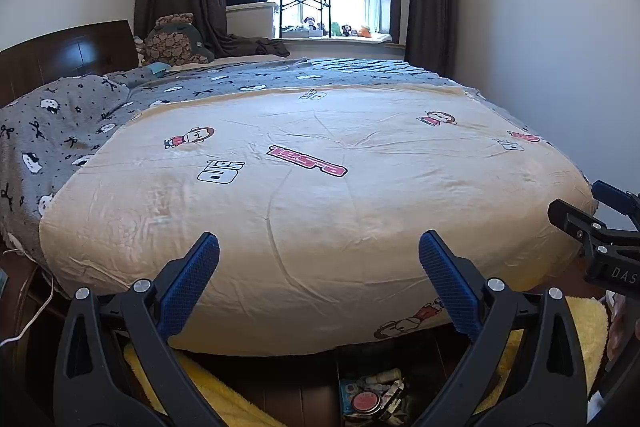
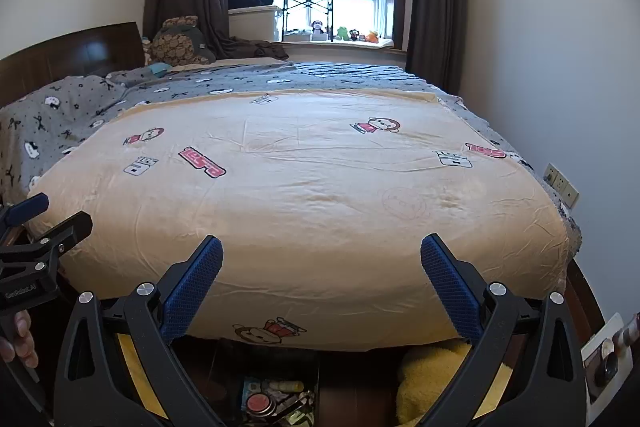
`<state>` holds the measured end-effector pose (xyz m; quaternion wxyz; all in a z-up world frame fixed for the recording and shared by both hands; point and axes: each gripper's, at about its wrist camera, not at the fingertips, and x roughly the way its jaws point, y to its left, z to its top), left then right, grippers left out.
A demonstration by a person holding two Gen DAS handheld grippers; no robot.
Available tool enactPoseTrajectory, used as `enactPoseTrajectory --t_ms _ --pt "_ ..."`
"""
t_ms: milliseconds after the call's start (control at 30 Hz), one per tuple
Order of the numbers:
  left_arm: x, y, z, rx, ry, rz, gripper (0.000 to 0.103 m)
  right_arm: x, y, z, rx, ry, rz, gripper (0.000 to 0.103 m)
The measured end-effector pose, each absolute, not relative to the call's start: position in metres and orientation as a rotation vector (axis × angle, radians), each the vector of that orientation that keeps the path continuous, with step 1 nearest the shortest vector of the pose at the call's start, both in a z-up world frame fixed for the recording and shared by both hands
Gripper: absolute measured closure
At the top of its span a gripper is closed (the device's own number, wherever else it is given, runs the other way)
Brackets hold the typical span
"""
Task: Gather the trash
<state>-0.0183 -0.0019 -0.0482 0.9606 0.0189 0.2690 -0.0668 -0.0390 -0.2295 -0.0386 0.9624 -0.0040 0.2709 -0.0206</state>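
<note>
While both the left gripper (image 1: 319, 247) and right gripper (image 2: 321, 249) gaped empty, a beige quilt (image 1: 320, 195) spread ahead; a trash bin (image 2: 276, 399) sat below them.

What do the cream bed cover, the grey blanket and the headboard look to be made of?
Cream bed cover: smooth woven fabric, likely cotton or a blend, with a slight sheen, fine creases and printed cartoons.
Grey blanket: soft fleece or plush, judging by its matte, nubbly surface.
Headboard: dark wood or wood veneer with a glossy finish; it reflects window light.
</note>
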Motion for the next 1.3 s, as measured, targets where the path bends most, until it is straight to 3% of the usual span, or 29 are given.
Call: enactPoseTrajectory --t_ms 1300 --pt "-0.0205 -0.005 -0.0473 0.039 0.541 -0.135 0.008 -0.0397 -0.2274 -0.041 0.006 0.555 -0.039 0.004"
